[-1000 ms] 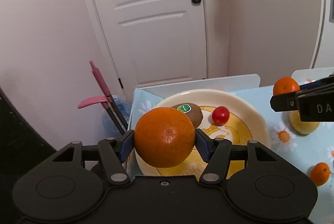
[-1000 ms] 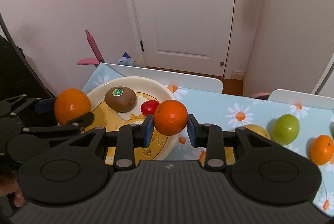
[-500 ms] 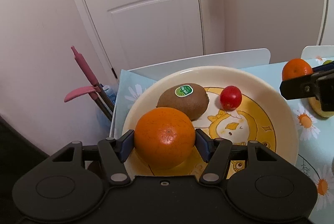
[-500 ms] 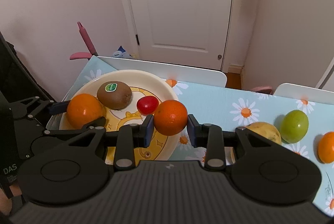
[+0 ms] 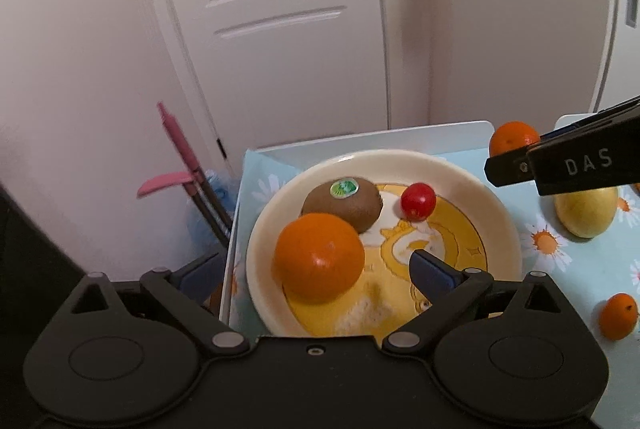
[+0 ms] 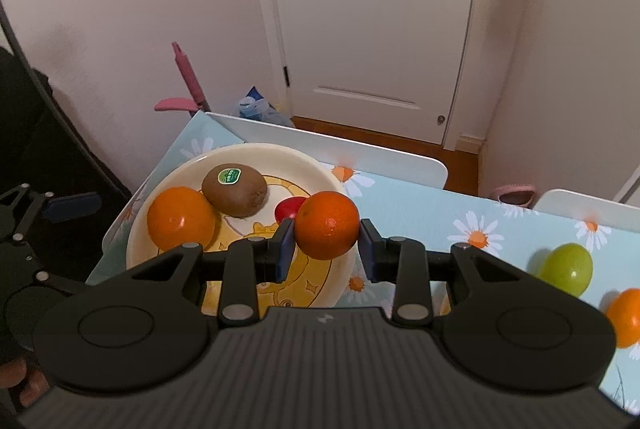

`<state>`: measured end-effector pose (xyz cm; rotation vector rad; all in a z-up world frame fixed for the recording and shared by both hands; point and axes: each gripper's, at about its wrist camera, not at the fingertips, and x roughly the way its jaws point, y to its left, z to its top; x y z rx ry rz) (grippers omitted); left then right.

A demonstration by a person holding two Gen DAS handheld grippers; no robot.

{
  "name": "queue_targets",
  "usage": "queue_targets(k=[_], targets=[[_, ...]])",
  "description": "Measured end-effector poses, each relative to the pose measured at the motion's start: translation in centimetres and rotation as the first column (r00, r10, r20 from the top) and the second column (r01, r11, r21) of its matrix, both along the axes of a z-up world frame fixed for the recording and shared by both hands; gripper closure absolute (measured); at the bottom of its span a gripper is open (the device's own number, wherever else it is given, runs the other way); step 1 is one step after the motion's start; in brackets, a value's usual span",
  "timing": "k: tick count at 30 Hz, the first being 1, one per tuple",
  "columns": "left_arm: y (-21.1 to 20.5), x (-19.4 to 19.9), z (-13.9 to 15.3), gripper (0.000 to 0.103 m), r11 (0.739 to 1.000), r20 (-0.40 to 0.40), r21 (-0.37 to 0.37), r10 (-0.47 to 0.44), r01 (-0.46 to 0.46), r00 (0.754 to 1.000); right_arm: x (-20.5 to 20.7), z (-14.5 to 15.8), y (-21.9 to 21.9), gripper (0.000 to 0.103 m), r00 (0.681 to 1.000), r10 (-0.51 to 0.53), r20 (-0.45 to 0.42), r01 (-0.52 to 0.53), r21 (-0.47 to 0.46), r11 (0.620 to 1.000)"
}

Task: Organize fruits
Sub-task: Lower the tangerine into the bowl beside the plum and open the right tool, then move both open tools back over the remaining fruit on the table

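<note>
Orange [image 5: 319, 257] lies free between opening left tongs [image 5: 312, 271] (right tongs [image 6: 325, 244] grip another).

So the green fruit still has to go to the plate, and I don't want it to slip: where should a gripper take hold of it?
Across its widest middle, one pad on each side. The green fruit is smooth, rounded and slightly egg-shaped, so a grip near either end would likely squeeze it out. It sits alone on the tablecloth, with an orange close on one side, so coming down from above looks safest.
</note>
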<state>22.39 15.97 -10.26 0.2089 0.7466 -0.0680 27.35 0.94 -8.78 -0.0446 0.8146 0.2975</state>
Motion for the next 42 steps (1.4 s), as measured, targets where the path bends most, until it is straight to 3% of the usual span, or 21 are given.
queue_targets(k=[19,22,25,42], targets=[[1.7,-3.3,-0.1,0.001,0.994,-0.053,-0.018,0.106,-0.107,0.993,1.6,-4.3,3.6,0.053,0.990,0.121,-0.066,-0.125,-0.069,0.990],[1.9,-3.3,-0.3,0.000,0.993,-0.057,-0.024,0.112,-0.114,0.992,1.3,-3.9,3.6,0.038,0.991,0.128,-0.047,-0.131,-0.059,0.990],[1.9,-3.3,-0.3,0.000,0.993,-0.059,-0.023,0.113,-0.114,0.992,0.5,-2.9,3.4,0.002,0.994,0.106,0.003,-0.106,-0.063,0.992],[1.5,-4.8,2.7,0.000,0.997,-0.023,-0.062,0.041,-0.043,0.999,-4.8,2.9,-0.5,0.000,0.998,-0.032,0.054,0.032,-0.004,0.999]])
